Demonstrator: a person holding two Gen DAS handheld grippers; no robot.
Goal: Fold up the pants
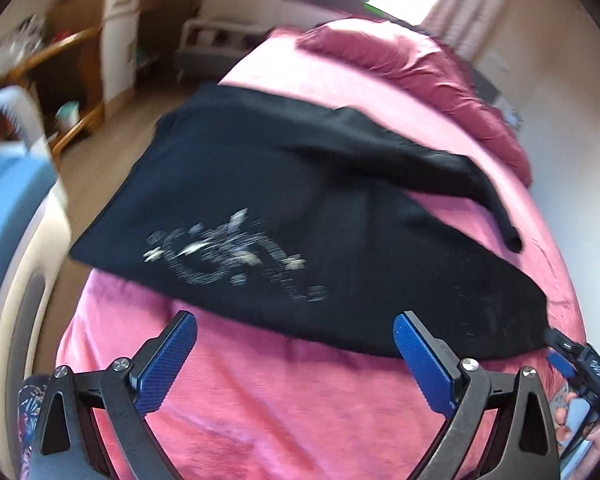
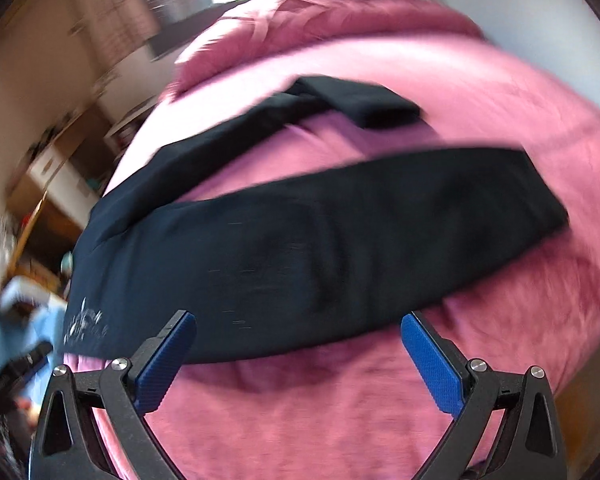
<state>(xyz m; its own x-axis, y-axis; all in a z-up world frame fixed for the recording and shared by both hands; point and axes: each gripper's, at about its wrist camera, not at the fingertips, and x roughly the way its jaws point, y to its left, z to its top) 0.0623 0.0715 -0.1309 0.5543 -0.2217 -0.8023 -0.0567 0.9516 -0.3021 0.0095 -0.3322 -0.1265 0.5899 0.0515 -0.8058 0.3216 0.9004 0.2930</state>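
Observation:
Black pants (image 1: 284, 208) with a white print (image 1: 236, 256) near the waist lie spread on a pink bed (image 1: 300, 400). In the right wrist view the pants (image 2: 300, 248) show two legs apart, the far leg's end folded over (image 2: 364, 100). My left gripper (image 1: 296, 328) is open and empty, hovering just short of the pants' near edge. My right gripper (image 2: 298, 328) is open and empty over the near leg's edge. The right gripper also shows at the left wrist view's right edge (image 1: 580, 360).
A rumpled dark pink blanket (image 1: 420, 64) lies at the head of the bed. A blue and white object (image 1: 12, 208) stands left of the bed. Wooden shelves (image 1: 60, 80) and wood floor (image 1: 112, 152) lie beyond. Both views are motion-blurred.

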